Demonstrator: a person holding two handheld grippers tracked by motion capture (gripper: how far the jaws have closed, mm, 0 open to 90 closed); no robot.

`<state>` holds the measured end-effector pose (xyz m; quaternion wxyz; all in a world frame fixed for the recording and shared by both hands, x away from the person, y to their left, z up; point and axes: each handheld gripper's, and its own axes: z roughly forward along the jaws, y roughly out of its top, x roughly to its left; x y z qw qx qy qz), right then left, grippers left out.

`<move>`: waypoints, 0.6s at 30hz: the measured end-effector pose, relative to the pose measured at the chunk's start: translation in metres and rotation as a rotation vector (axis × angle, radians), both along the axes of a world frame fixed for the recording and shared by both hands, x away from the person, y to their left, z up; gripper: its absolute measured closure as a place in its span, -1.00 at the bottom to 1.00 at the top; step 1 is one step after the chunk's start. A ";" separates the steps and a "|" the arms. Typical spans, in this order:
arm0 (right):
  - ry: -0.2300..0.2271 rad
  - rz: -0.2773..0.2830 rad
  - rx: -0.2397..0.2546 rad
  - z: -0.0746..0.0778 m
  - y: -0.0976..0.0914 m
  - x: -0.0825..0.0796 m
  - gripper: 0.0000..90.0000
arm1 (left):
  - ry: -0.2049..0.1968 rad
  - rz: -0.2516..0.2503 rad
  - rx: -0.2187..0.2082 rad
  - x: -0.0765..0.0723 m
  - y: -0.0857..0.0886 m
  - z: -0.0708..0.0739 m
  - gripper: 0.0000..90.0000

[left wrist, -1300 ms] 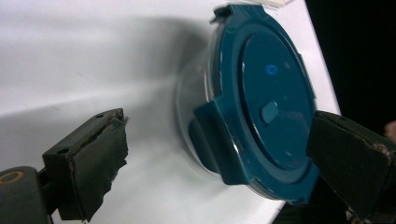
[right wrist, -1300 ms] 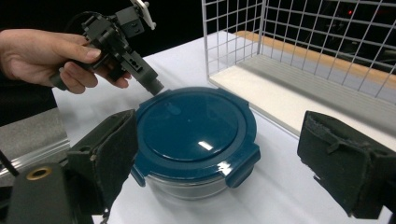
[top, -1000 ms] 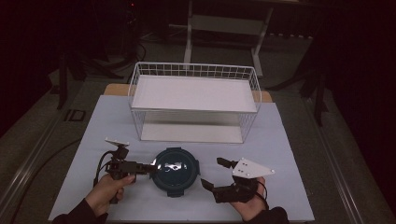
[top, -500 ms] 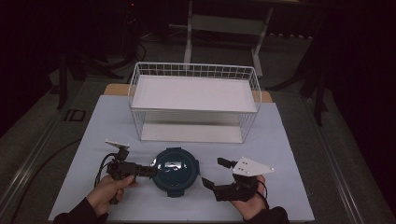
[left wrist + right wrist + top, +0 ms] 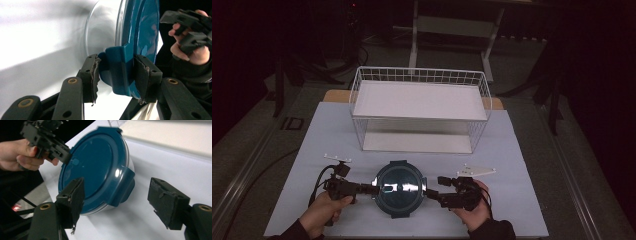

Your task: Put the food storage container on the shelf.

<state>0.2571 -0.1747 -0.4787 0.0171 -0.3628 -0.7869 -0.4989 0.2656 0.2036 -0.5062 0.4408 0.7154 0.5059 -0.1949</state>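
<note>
One round container (image 5: pixel 399 188) with a dark teal clip-on lid (image 5: pixel 92 165) sits on the tabletop (image 5: pixel 522 165) near the front edge, about midway between the left and right edges. Its body is clear and pale beneath the lid. The lid has clip tabs around its rim; four can be counted from the high view.

Two grippers work at it, one in each hand. The left gripper (image 5: pixel 117 75) comes in from the container's left side, and its jaws are clamped on one lid tab (image 5: pixel 120 70), one pad pressed to each face of the tab. The person's left hand (image 5: pixel 323 212) grips the tool near the front left corner.

The right gripper (image 5: pixel 120 200) faces the opposite side of the container. Its jaws stand wide apart, one on either side of the right-hand tab (image 5: pixel 122 187), neither touching it. The right hand (image 5: pixel 474 212) holds it near the front edge.

One white wire basket (image 5: pixel 419 75) stands farther back, toward the rear edge, well apart from the container. It has two white shelves, one upper and one lower.
</note>
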 end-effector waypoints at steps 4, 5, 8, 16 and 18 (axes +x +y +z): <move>0.065 0.000 0.011 -0.009 0.002 0.003 -0.19 | -0.043 -0.020 0.009 -0.005 -0.001 0.002 0.27; 0.081 -0.004 0.021 -0.011 0.002 0.004 -0.16 | -0.048 -0.020 0.009 -0.006 -0.002 0.002 0.27; 0.123 0.001 0.042 -0.016 0.001 0.006 -0.08 | -0.064 -0.018 0.008 -0.008 -0.002 0.003 0.28; 0.200 0.028 0.080 -0.025 0.005 0.007 0.01 | -0.115 -0.040 0.029 -0.016 -0.004 0.006 0.29; 0.218 0.032 0.084 -0.026 0.006 0.007 0.06 | -0.118 -0.039 0.030 -0.018 -0.004 0.006 0.29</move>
